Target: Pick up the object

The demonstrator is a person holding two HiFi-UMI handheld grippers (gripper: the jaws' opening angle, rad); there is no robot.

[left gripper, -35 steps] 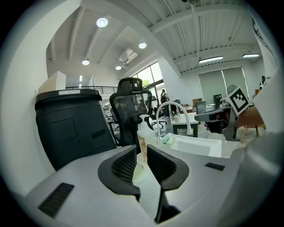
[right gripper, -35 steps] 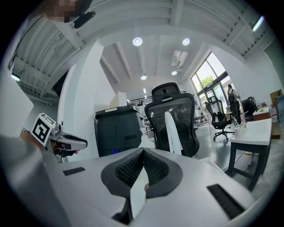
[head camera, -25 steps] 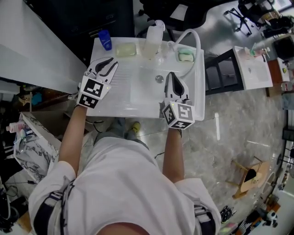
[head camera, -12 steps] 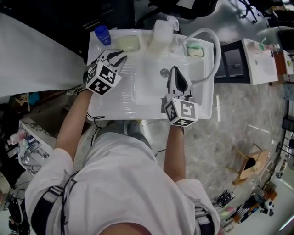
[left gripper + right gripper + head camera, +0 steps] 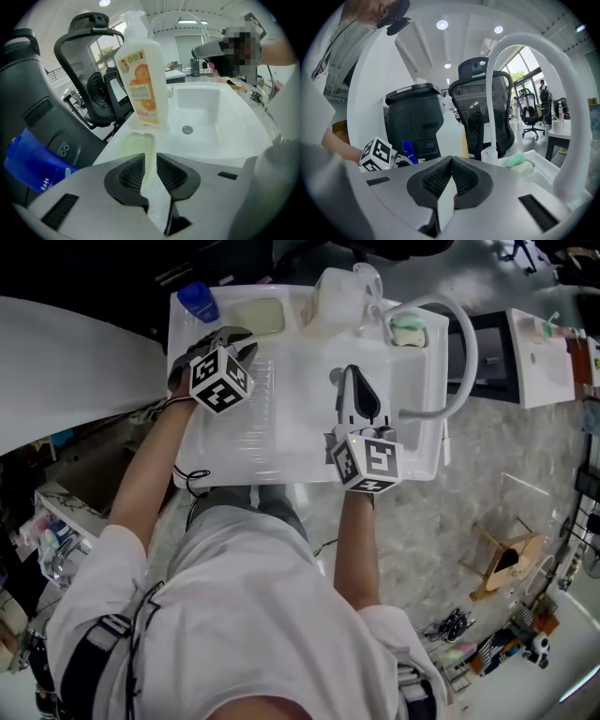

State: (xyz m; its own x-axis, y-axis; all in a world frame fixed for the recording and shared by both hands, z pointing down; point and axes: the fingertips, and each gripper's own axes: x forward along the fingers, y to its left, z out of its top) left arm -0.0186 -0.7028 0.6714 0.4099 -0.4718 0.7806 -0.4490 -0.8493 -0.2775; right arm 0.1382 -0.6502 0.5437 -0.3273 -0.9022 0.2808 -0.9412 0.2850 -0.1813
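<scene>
The left tongs (image 5: pixel 230 337) (image 5: pixel 151 161) hover over the back left corner of the white sink unit (image 5: pixel 281 418), jaws a narrow slit apart with nothing between them, pointing at the pale yellow soap bar (image 5: pixel 258 317) (image 5: pixel 136 145) that lies in its recess just ahead, between a blue bottle (image 5: pixel 197 301) and a tall orange-labelled bottle (image 5: pixel 337 296) (image 5: pixel 140 70) (standing upright). The right tongs (image 5: pixel 349 373) (image 5: pixel 451 164) hang over the basin beside the arched white faucet (image 5: pixel 459 343), jaws pressed together and empty.
</scene>
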